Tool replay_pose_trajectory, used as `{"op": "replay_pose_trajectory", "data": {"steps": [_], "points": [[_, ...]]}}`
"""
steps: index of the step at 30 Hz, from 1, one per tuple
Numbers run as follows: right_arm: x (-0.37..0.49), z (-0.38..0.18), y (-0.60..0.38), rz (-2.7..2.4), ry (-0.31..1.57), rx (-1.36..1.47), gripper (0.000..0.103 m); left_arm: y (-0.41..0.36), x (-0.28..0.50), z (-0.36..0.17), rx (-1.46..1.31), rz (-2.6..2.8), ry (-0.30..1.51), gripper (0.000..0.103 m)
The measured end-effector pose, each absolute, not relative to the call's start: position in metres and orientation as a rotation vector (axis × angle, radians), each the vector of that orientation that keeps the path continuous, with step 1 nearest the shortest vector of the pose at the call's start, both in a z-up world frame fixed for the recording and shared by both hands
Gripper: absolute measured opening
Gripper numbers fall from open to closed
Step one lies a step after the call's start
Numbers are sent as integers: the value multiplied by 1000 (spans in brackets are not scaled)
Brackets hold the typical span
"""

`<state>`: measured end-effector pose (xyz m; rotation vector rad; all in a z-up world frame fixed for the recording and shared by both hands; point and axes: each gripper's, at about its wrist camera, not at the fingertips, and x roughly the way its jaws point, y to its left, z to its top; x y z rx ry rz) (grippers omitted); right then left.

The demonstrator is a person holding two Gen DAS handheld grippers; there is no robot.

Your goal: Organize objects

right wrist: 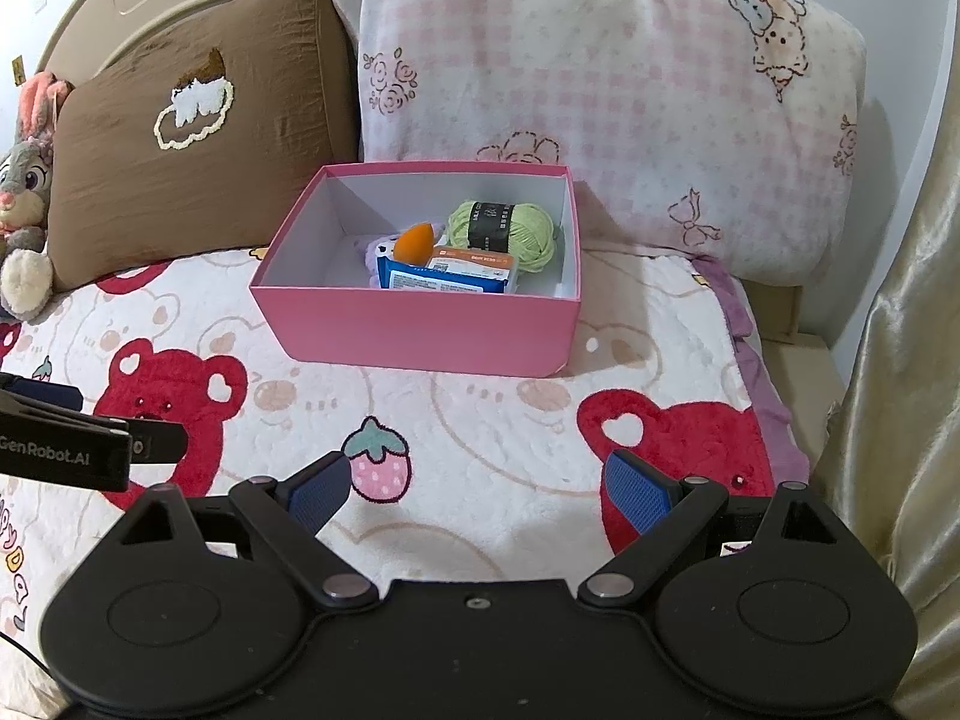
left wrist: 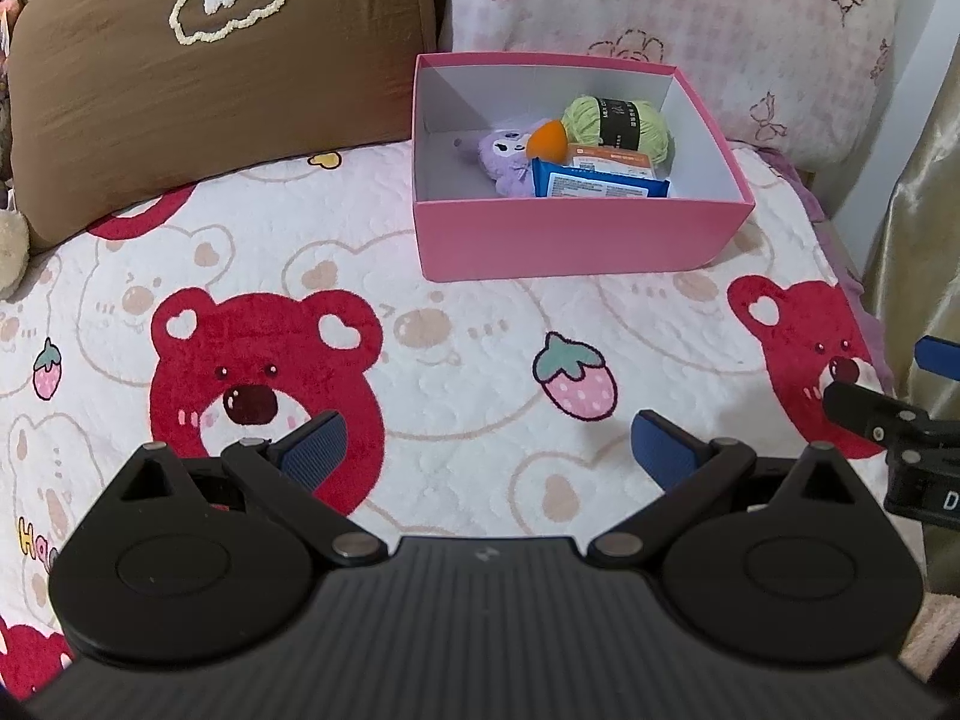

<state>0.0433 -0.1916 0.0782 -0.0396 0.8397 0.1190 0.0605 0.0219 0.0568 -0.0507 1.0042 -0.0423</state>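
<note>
Both tongs, left (left wrist: 487,447) and right (right wrist: 477,489), hover low over the bed blanket (left wrist: 468,330), pads spread apart, gripping nothing. Pink box (left wrist: 576,237) sits ahead near the pillows, holding yarn (left wrist: 618,123), a purple plush (left wrist: 507,159), a blue packet (left wrist: 600,186). Right view reads "GenRobot.AI" on the left tongs and alone shows a rabbit toy (right wrist: 27,180).

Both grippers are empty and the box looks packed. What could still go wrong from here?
The pink box sits on a soft blanket, so a nudge from the open right gripper or left gripper could tip it. The blue packet leans against the other items and may slide.
</note>
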Motion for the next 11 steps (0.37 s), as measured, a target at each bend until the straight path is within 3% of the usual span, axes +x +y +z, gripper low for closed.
{"op": "replay_pose_trajectory", "data": {"steps": [11], "points": [[44, 78, -192, 112, 841, -35, 94, 21, 60, 58, -54, -53, 1006, 103]]}}
